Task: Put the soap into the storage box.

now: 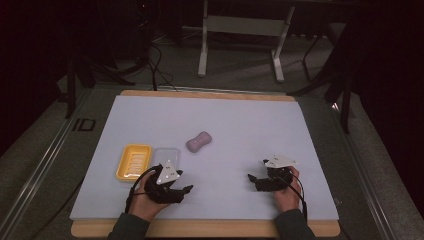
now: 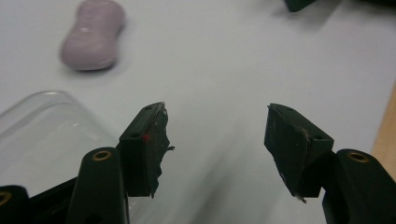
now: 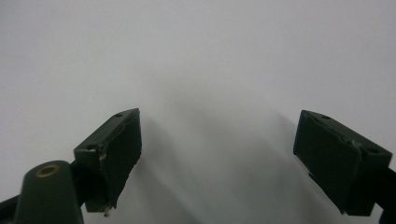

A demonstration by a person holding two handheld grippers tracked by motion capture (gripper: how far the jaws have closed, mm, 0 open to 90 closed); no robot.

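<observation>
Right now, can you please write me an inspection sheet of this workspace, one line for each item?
Surface: pale sheet on a wooden board; bare parts look clean.
Job's things: purple soap bar lying flat mid-table; yellow soap dish and clear lid side by side at the left.
Clutter: nothing seen.
Grippers: left claw open, nothing between its jaws, near the clear lid; right claw open, nothing between its jaws, over bare sheet.
Cables: black cable trails along the right hand; more cables on the floor beyond the table.
Surroundings: dark room, grey metal stand behind.
</observation>
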